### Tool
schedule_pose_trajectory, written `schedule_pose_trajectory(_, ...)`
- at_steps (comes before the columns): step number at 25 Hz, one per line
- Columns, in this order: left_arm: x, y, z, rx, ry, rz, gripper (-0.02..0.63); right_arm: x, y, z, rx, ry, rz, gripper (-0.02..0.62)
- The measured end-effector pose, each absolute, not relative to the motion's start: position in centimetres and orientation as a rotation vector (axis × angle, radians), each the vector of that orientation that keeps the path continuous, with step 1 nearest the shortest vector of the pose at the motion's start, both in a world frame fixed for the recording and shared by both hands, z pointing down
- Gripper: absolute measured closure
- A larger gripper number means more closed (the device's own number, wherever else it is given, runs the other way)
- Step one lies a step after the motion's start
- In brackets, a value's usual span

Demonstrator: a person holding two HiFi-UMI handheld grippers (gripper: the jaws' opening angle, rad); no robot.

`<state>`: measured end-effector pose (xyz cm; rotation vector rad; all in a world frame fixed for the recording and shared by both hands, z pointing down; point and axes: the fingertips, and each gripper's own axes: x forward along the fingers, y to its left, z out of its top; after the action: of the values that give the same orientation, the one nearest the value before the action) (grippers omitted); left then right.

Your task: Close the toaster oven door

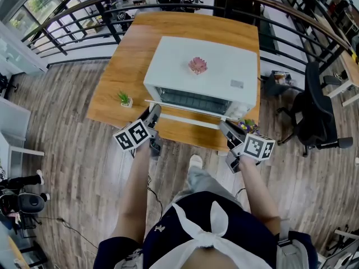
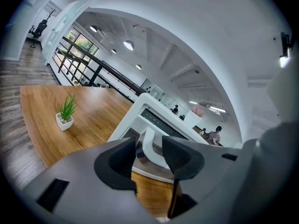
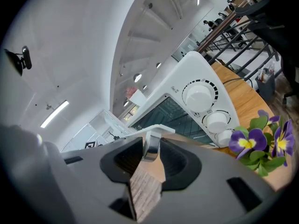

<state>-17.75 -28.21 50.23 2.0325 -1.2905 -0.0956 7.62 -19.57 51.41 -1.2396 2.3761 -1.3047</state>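
Observation:
A white toaster oven [image 1: 202, 74] stands on the wooden table [image 1: 134, 55]. Its glass door [image 1: 190, 101] hangs open, tilted toward me, with a white door handle [image 1: 182, 118] along its front edge. My left gripper [image 1: 152, 112] holds the handle's left end. In the left gripper view the white and chrome handle bracket [image 2: 150, 148] fills the gap between the jaws of that gripper [image 2: 149, 155]. My right gripper [image 1: 225, 125] is at the handle's right end. The right gripper view shows this gripper [image 3: 152, 155] closed on the chrome bracket [image 3: 152, 146], below the oven's knobs [image 3: 200, 95].
A small green plant in a white pot [image 1: 124, 98] stands left of the oven. Purple flowers [image 1: 247, 126] sit by the right gripper at the table's front edge. A pink flower [image 1: 197, 65] rests on the oven's top. An office chair [image 1: 314, 116] stands at the right, a railing [image 1: 84, 15] behind.

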Motion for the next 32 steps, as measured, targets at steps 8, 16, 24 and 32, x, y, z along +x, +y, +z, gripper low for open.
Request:
schedule_pose_trajectory(8, -17.4, -29.2, 49.7, 2.048, -1.287, -0.098, 0.422, 8.0, -20.5, 50.8, -1.242, 2.349, -1.294, 0.474)
schedule_pose_trajectory(16, -17.2, -30.2, 49.6, 2.07, -1.296, -0.081, 0.422, 8.5, -21.6, 50.3, -1.244, 2.324, -1.275, 0.471)
schedule_pose_trajectory(24, -16.5, -31.4, 48.7, 2.091, -1.279, -0.116, 0.422, 9.1, -22.8, 49.7, -1.244, 2.309, -1.274, 0.468)
schedule_pose_trajectory(32, -16.4, -32.2, 48.5, 2.092, -1.287, -0.143, 0.422, 9.4, -23.5, 49.4, -1.253, 2.293, -1.274, 0.466)
